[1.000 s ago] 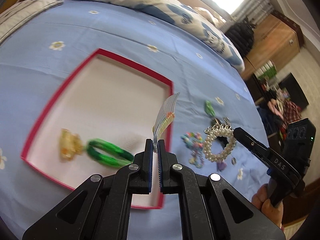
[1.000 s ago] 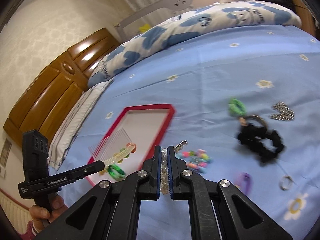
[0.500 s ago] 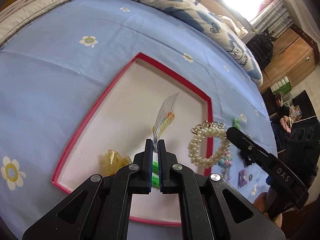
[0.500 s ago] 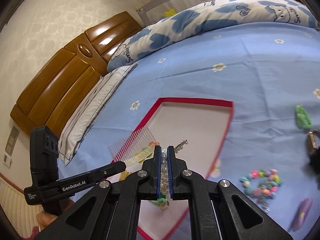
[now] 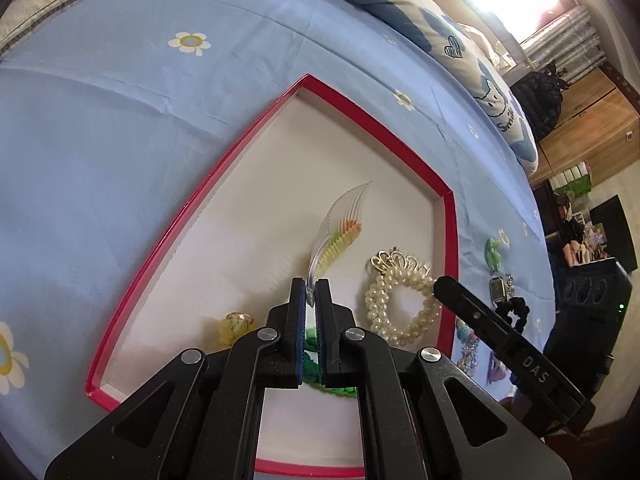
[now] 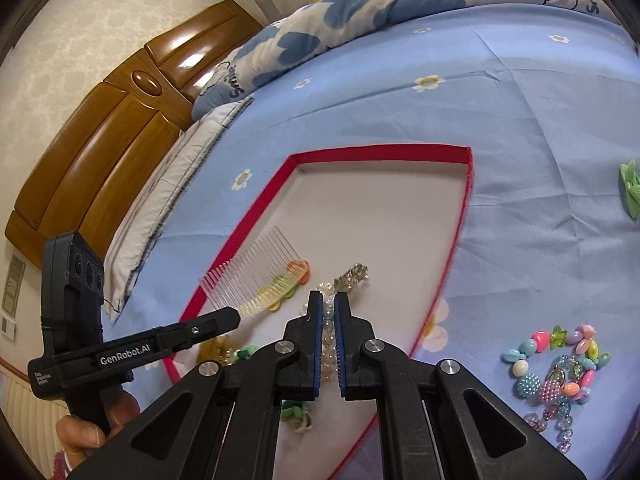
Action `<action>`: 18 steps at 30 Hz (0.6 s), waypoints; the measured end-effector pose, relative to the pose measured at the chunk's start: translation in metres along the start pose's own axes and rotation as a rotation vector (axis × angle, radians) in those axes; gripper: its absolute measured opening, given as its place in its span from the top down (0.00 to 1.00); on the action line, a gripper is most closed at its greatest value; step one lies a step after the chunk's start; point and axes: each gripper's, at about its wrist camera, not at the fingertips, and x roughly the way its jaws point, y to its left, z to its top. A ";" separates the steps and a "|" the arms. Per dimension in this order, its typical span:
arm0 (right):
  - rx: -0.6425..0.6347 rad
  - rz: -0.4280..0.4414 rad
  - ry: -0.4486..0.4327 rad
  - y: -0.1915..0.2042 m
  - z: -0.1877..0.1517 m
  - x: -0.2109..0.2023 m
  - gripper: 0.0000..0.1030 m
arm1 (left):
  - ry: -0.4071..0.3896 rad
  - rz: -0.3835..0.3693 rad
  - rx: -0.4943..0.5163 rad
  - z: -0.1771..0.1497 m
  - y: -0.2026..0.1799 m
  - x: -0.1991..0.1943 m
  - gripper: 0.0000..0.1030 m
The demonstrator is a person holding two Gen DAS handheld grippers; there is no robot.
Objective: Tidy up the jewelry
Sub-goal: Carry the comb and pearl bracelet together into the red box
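My left gripper (image 5: 310,286) is shut on a clear hair comb (image 5: 340,224) with a yellow-orange trim and holds it over the red-rimmed white tray (image 5: 240,144). My right gripper (image 6: 328,298) is shut on a pearl bracelet (image 5: 400,300) with a gold crown charm and holds it over the tray's right side. The comb (image 6: 260,276) and the tray (image 6: 380,154) also show in the right wrist view. A yellow clip (image 5: 236,326) and a green hair tie (image 5: 332,384) lie in the tray, partly hidden by my left fingers.
On the blue flowered bedsheet right of the tray lie a colourful bead bracelet (image 6: 560,360), a green bow (image 6: 630,186), a black scrunchie (image 5: 516,314) and a purple piece (image 5: 496,372). A patterned quilt (image 6: 400,4) and wooden headboard (image 6: 120,128) lie beyond.
Both grippers have moved from the loose jewelry on the sheet to over the tray, carrying the comb and the pearl bracelet; both now hang lower and closer to the tray floor.
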 end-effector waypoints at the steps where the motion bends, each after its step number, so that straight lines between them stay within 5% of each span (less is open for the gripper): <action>1: 0.003 -0.002 0.005 -0.001 0.000 0.002 0.95 | 0.002 0.003 -0.004 0.000 0.001 0.000 0.97; 18: -0.014 -0.023 0.022 -0.002 0.001 0.009 0.90 | 0.046 0.036 -0.047 0.006 0.012 0.007 0.94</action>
